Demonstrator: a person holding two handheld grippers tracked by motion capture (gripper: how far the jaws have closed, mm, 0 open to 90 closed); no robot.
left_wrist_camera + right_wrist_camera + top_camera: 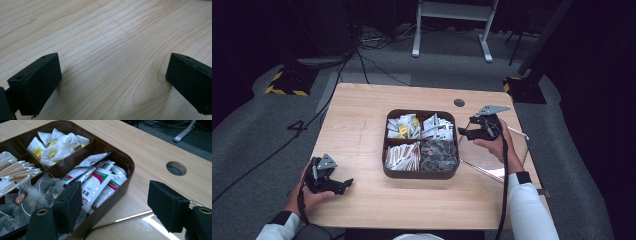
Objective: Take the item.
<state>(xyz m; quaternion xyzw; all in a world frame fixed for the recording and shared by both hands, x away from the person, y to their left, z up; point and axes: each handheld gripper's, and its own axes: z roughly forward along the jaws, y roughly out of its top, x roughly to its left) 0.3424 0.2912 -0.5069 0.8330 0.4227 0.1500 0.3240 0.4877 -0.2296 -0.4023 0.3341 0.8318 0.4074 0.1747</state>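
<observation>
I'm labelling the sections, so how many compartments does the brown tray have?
4. In the brown tray: far left white packets, far right green-and-red sachets, near left paper sticks, near right clear tea bags.

Wooden table (362,120) bearing brown divided tray (420,174).

- A light wooden counter (362,120) stands in the middle of a dim room, with a round cable hole (459,102) near its far edge.
- Grey carpet (252,125) covers the floor.
- Black cables (362,60) trail across it.
- A white metal frame (452,25) stands behind.
- Yellow-and-black striped bases (287,82) sit at left and right.
</observation>
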